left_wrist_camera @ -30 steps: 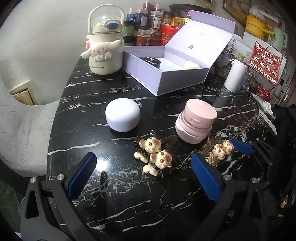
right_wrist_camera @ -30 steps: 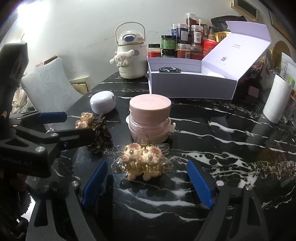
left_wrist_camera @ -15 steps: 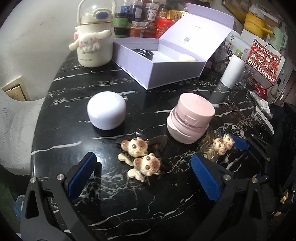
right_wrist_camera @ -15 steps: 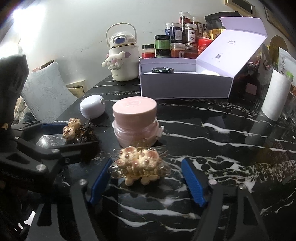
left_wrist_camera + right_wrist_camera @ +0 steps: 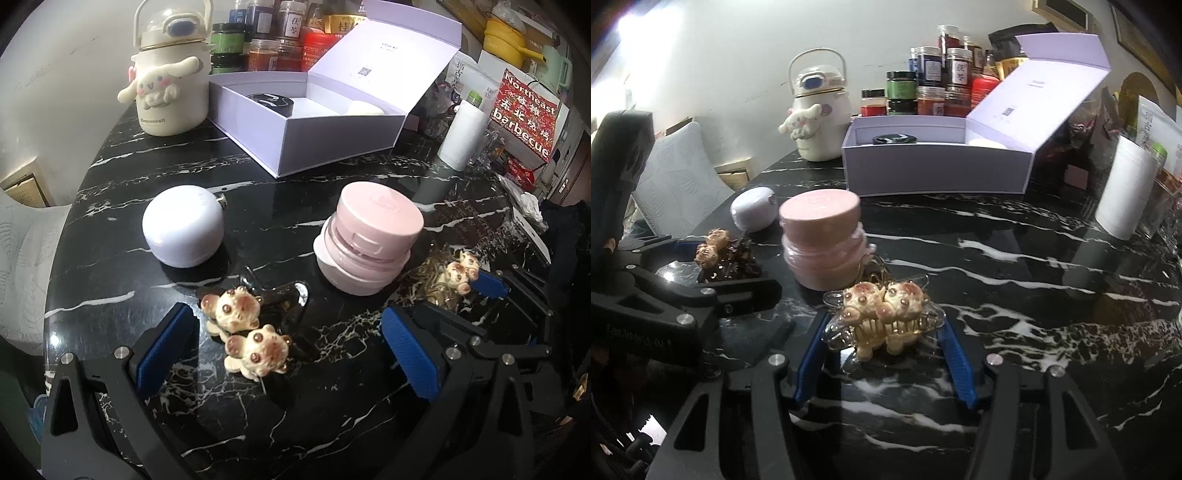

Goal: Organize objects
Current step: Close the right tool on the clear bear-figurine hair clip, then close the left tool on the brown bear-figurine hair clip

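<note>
Black marble worktop [image 5: 1015, 258] is carrying two bear hair clips: right claw [image 5: 882, 354] is closing around the clear clip [image 5: 882, 314] to lift it, while left claw [image 5: 284, 343] is standing released astride the dark clip [image 5: 247, 325].

The left hand-held gripper [image 5: 284, 339] stands wide open, pointing downward; the right hand-held gripper [image 5: 882, 343] is closing, pads perhaps not yet pressing.

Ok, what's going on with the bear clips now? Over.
Right gripper closing around clear bear hair clip. Left gripper open around dark bear clip. Pink jar close behind.
</note>
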The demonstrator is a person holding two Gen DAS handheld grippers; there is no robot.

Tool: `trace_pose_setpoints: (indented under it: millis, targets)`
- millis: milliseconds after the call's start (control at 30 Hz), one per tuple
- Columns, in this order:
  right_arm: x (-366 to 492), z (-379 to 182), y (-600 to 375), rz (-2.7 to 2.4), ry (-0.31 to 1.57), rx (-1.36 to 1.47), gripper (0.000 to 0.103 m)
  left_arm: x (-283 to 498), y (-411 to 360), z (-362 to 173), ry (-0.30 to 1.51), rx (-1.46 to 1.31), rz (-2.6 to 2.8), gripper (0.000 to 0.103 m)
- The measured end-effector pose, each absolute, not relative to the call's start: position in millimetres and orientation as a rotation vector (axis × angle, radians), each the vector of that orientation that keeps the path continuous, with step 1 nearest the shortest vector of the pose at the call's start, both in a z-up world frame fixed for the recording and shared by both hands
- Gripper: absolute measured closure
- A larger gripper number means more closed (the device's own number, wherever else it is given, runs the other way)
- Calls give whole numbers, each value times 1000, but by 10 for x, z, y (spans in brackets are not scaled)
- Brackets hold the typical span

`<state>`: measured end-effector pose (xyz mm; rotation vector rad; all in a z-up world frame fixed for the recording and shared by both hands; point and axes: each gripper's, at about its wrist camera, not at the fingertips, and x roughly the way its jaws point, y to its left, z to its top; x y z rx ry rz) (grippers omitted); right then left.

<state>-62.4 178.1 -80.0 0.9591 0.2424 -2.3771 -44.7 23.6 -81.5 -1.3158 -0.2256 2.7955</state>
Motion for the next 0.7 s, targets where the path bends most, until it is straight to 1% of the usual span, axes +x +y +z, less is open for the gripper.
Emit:
trace_pose_setpoints:
  millis: [133,167,233,300,333,467,533,700]
  targets:
    - [-651,-806,1827,-2395,232,958,42,-448,254,-815,-190,-1307,2820,12]
    - [-657,-807,1822,-2396,237,958,40,-447,261,-815,-176,-1305,2828,13]
    - [-667,-812,1805,-2396,248,956,36,-444,260,-813,-166,-1303,2837,17]
    - [-678,-814,1781,-2386,254,961,26,-439,244,-812,-172,-1299,2838,19]
    - [-681,-816,1763,-2377,261,968,24,-436,235,-811,-175,-1296,2839,21]
    - [-703,-820,1728,-2377,284,984,23,-429,240,-815,-144,-1294,2855,28]
    - [-730,-817,1729,-2384,275,998,23,-428,241,-813,-137,-1293,2864,33]
    - [-816,-807,1683,-2387,285,1034,23,-436,241,-811,-134,-1286,2856,34]
